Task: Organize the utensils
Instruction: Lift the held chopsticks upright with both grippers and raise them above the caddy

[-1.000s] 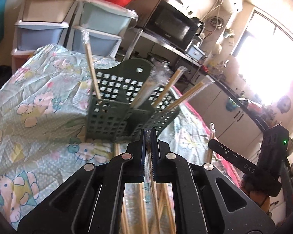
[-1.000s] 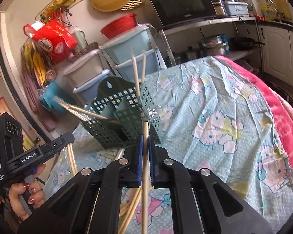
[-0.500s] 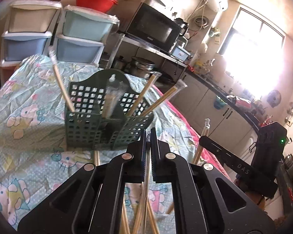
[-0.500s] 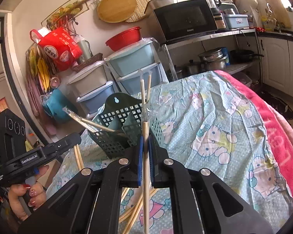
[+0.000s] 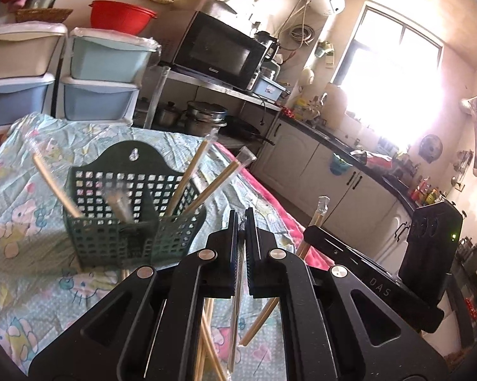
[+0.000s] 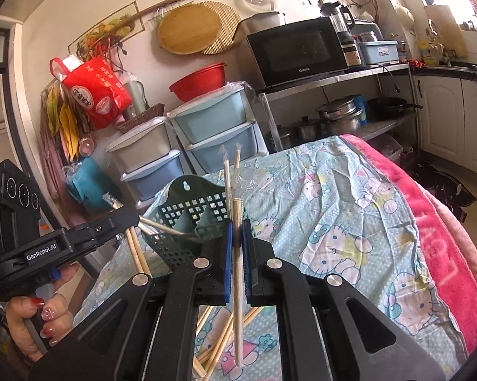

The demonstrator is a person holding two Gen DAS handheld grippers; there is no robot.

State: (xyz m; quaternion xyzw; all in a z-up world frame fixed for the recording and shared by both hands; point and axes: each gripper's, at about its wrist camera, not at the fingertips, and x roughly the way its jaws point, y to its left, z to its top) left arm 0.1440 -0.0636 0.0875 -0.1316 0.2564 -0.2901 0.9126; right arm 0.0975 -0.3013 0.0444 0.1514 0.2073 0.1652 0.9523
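Observation:
A dark green mesh utensil basket point(image 5: 117, 219) stands on the Hello Kitty cloth and holds several plastic-wrapped chopstick pairs; it also shows in the right wrist view point(image 6: 187, 222). My left gripper point(image 5: 242, 222) is shut on a wrapped chopstick pair point(image 5: 238, 301), raised to the right of the basket. My right gripper point(image 6: 235, 231) is shut on another wrapped chopstick pair point(image 6: 237, 273), held upright in front of the basket. Loose wrapped chopsticks point(image 6: 219, 339) lie on the cloth below both grippers.
The cloth-covered table point(image 6: 349, 222) has a pink blanket edge point(image 6: 445, 254) on its right. Stacked plastic drawers point(image 5: 98, 76) and a shelf with a microwave point(image 5: 219, 50) and pots stand behind it. Kitchen cabinets point(image 5: 333, 174) run along the right.
Both grippers have lifted and pulled back from the basket, each still holding its chopstick pair. The basket now sits lower and further left in the left wrist view.

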